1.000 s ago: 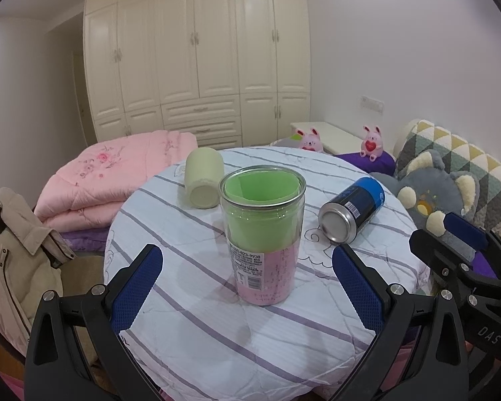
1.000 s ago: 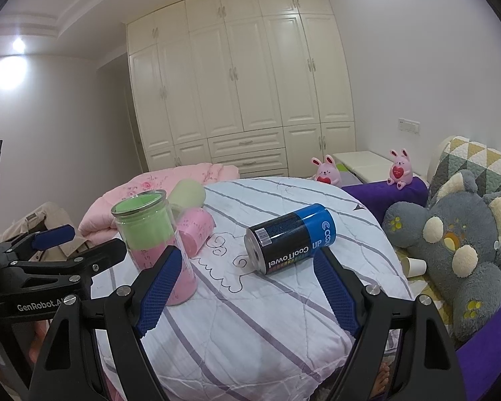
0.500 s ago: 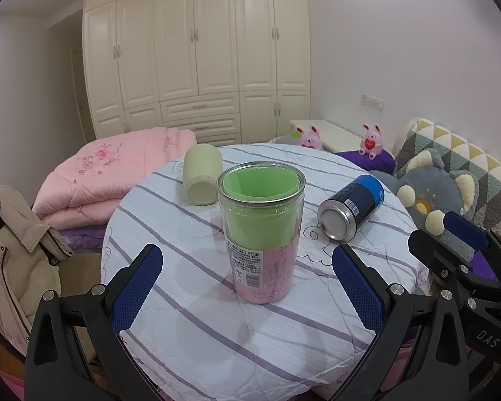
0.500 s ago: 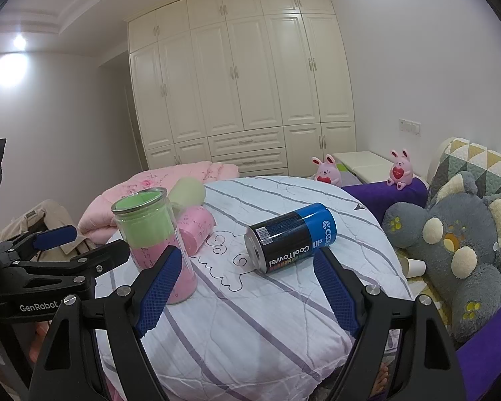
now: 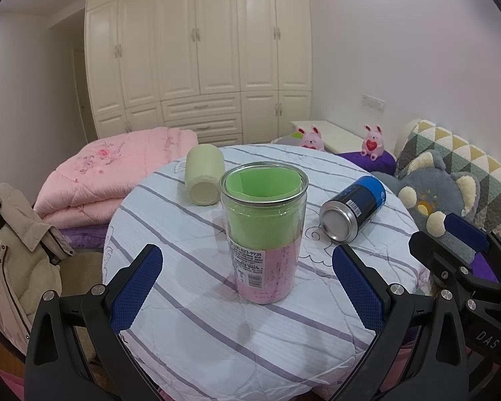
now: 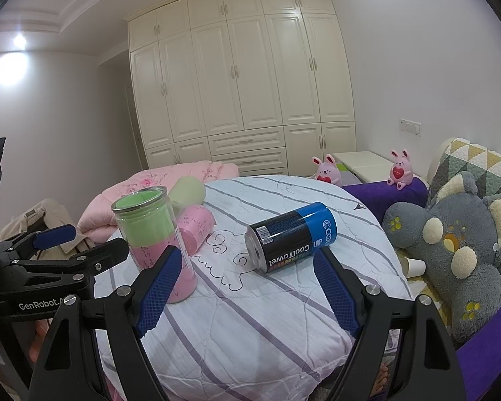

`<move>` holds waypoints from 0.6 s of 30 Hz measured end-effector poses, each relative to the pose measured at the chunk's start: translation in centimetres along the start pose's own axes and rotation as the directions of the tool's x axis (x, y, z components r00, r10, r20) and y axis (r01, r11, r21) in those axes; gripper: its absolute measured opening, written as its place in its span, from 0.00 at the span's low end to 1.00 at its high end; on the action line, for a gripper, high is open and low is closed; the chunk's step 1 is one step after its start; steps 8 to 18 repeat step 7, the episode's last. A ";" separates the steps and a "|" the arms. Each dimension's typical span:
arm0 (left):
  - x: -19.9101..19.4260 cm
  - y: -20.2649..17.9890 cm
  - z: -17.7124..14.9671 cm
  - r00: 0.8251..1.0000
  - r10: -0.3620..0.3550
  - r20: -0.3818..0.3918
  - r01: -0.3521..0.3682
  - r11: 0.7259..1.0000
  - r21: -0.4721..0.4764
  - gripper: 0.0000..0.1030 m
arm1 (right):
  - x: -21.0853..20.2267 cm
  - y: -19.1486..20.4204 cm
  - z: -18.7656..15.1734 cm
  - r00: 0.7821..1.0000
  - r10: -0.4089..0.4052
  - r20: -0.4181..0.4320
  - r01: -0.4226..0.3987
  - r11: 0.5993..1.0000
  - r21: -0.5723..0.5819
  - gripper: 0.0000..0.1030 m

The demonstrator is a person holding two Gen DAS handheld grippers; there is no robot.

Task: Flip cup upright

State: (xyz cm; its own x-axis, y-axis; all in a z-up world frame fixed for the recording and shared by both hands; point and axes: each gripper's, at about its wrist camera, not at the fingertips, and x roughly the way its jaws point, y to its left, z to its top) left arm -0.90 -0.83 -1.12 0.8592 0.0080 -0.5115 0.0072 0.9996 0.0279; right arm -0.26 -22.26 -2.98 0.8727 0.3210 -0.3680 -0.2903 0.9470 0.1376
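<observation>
Left wrist view: the left gripper (image 5: 247, 277) hangs with its jaws spread wide and empty, one blue pad on either side of the tall clear cup (image 5: 264, 232) but well clear of its wall. Over the last second the cup has shrunk slightly in this view and the pads have not closed — the gripper has eased back a little from it. The cup stands upright, mouth up, with a green liner above and pink below, on the striped quilted table (image 5: 197, 327).

From the right wrist, the right gripper (image 6: 247, 285) is equally wide and holds nothing; its framing has barely shifted. Ahead of it the blue and black can (image 6: 292, 235) lies on its side, open end toward the camera. Behind the tall cup a pink cup (image 6: 195, 229) also lies on its side, touching or nearly touching it, and a pale green cup (image 5: 203, 178) lies tipped over farther back.

By my reading, the clear cup is finished and released, while three toppled vessels remain — the can sits best placed for the right gripper.
</observation>
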 end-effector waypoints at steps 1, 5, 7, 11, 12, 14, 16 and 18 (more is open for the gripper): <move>0.0 0.0 0.0 1.000 0.006 0.002 -0.006 1.000 0.003 1.00 | 0.0 0.0 0.0 1.000 -0.001 0.001 0.001 1.000 -0.001 0.80; -0.2 -0.4 -0.2 0.998 0.046 0.044 -0.048 0.998 0.045 1.00 | 0.1 0.0 0.0 1.000 -0.002 0.000 0.002 1.000 -0.002 0.80; -0.1 -0.4 -0.1 0.999 0.035 0.039 -0.037 0.998 0.054 1.00 | 0.1 0.0 0.0 1.000 0.000 0.000 0.000 1.000 -0.002 0.80; -0.1 -0.4 -0.1 0.999 0.035 0.039 -0.037 0.998 0.054 1.00 | 0.1 0.0 0.0 1.000 0.000 0.000 0.000 1.000 -0.002 0.80; -0.1 -0.4 -0.1 0.999 0.035 0.039 -0.037 0.998 0.054 1.00 | 0.1 0.0 0.0 1.000 0.000 0.000 0.000 1.000 -0.002 0.80; -0.1 -0.4 -0.1 0.999 0.035 0.039 -0.037 0.998 0.054 1.00 | 0.1 0.0 0.0 1.000 0.000 0.000 0.000 1.000 -0.002 0.80; -0.1 -0.4 -0.1 0.999 0.035 0.039 -0.037 0.998 0.054 1.00 | 0.1 0.0 0.0 1.000 0.000 0.000 0.000 1.000 -0.002 0.80; -0.1 -0.4 -0.1 0.999 0.035 0.039 -0.037 0.998 0.054 1.00 | 0.1 0.0 0.0 1.000 0.000 0.000 0.000 1.000 -0.002 0.80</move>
